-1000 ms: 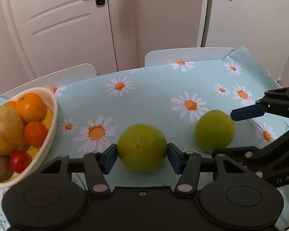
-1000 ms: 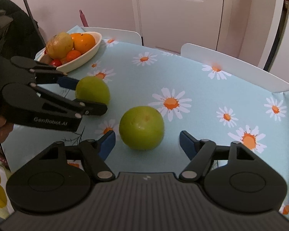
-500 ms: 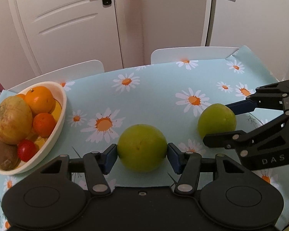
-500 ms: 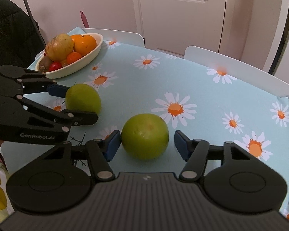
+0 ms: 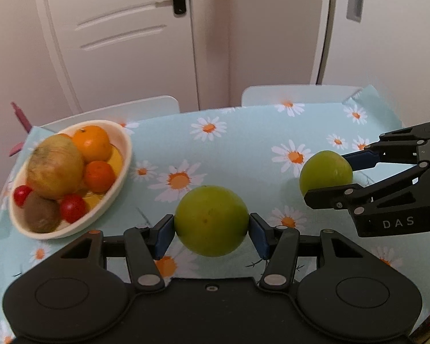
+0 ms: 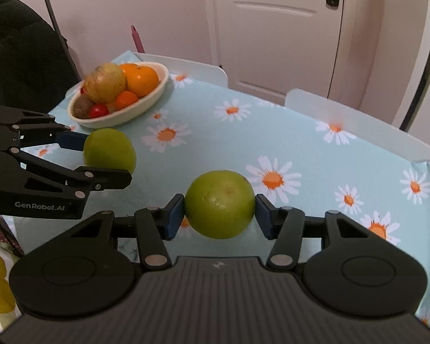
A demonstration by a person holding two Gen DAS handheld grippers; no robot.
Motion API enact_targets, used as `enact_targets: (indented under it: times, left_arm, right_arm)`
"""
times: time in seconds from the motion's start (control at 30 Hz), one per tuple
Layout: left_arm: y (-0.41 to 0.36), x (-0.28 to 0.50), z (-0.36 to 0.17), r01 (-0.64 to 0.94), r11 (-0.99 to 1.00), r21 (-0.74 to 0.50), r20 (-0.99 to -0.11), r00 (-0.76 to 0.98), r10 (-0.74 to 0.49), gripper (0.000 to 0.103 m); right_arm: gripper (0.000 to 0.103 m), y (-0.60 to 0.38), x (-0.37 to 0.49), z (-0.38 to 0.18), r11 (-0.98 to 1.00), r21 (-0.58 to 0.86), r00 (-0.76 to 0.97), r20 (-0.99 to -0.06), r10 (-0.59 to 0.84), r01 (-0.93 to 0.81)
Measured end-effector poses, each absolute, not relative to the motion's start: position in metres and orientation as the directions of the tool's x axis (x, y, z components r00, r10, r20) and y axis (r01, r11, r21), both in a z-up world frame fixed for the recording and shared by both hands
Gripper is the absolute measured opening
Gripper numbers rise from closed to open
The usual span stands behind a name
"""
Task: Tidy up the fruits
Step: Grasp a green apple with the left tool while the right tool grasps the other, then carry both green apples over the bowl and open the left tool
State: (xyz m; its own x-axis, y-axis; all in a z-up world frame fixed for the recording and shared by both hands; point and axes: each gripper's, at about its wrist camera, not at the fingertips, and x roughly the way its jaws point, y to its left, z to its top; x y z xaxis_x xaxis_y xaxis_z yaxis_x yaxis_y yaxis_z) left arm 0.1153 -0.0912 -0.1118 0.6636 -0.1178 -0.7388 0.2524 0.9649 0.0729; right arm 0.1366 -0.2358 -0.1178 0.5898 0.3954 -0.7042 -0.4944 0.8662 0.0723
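Note:
My left gripper (image 5: 212,233) is shut on a green apple (image 5: 211,220) and holds it above the daisy tablecloth. My right gripper (image 6: 219,215) is shut on a second green apple (image 6: 219,203), also lifted. Each gripper shows in the other's view: the right gripper (image 5: 334,170) with its apple (image 5: 325,172) at the right, the left gripper (image 6: 107,156) with its apple (image 6: 109,150) at the left. A cream oval bowl (image 5: 120,169) at the far left holds oranges, a pear-like fruit, a kiwi and red tomatoes. It also shows in the right wrist view (image 6: 146,103).
The table has a light blue cloth (image 5: 243,149) with daisies. Two white chair backs (image 5: 295,94) stand at its far edge, before white doors. A dark jacket (image 6: 23,51) hangs at the left of the right wrist view.
My right gripper closed on its apple and lifted it. My left gripper rose with its apple and moved back, so the bowl shows more fully.

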Motion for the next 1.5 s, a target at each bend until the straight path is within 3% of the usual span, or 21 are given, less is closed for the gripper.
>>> enact_targets:
  times: [0.5,0.8,1.5]
  left_arm:
    - [-0.036,0.086,-0.038,0.071,0.996,0.045,-0.668,0.744,-0.022,0.06]
    - [0.022,0.1,-0.009,0.042,0.998,0.043,-0.643,0.766,-0.004,0.06]
    - [0.133,0.201,-0.045,0.136,0.989,0.051,-0.698,0.714,-0.062,0.06]
  right_arm:
    - [0.068,-0.189,0.137,-0.049,0.831,0.11,0.598,-0.643,0.478,-0.545]
    - [0.068,-0.143,0.15,-0.031,0.856,0.124,0.62,-0.638,0.457,-0.503]
    - [0.068,-0.056,0.196,-0.053,0.939,0.165,0.662,-0.672,0.332,-0.303]
